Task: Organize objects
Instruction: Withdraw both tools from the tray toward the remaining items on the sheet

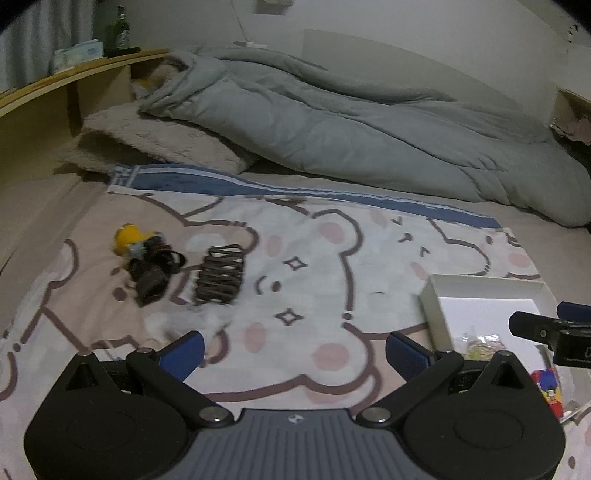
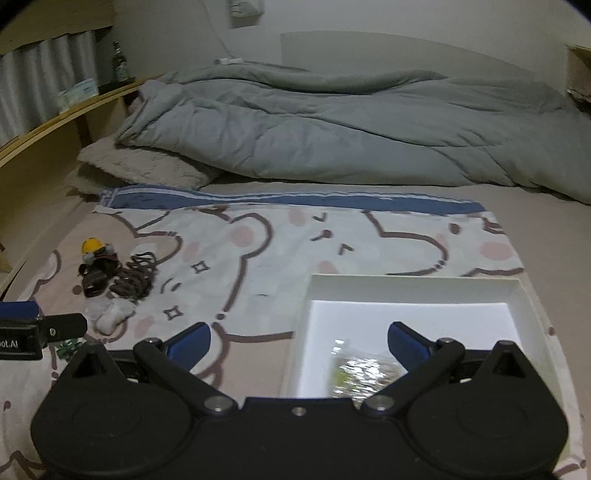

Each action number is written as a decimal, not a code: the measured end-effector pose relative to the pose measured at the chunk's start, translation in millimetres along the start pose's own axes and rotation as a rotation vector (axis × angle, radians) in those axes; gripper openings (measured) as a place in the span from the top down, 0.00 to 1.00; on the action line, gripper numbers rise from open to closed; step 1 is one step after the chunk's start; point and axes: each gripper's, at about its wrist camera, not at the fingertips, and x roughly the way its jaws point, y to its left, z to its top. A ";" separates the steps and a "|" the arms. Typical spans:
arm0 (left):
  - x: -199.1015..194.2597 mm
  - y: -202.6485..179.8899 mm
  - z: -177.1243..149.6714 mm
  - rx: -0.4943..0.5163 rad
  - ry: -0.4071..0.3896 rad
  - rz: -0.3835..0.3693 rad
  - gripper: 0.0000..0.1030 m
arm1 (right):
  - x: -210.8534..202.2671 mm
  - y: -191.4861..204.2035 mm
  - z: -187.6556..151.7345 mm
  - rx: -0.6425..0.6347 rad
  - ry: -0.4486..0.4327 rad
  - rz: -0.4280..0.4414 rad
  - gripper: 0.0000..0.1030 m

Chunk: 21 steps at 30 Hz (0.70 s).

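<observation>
A pile of dark hair ties point(image 1: 219, 277) lies on the bear-print cloth point(image 1: 314, 280), with more dark bands point(image 1: 153, 271) and a small yellow toy point(image 1: 127, 238) to its left. The pile also shows in the right wrist view point(image 2: 131, 277). A white box point(image 2: 410, 295) sits at the right and holds a clear shiny packet point(image 2: 364, 367). My left gripper point(image 1: 295, 350) is open and empty, above the cloth in front of the hair ties. My right gripper point(image 2: 299, 343) is open and empty, over the box's near left edge.
A grey duvet point(image 1: 332, 122) and a fluffy pillow point(image 1: 155, 140) lie at the back of the bed. A wooden shelf point(image 1: 55, 85) with a green bottle point(image 1: 118, 31) runs along the left. A small white crumpled thing point(image 2: 112, 314) lies near the hair ties.
</observation>
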 end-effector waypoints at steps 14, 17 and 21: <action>-4.6 90.6 -4.5 -0.063 -0.016 0.114 0.00 | 24.7 60.1 -0.5 -0.060 0.008 0.094 0.00; -3.6 112.5 -7.1 -0.090 -0.017 0.136 0.00 | 31.2 73.0 -0.9 -0.068 0.003 0.113 0.00; 0.6 139.6 -11.9 -0.109 -0.006 0.153 0.00 | 41.0 88.8 -2.0 -0.056 -0.012 0.141 0.00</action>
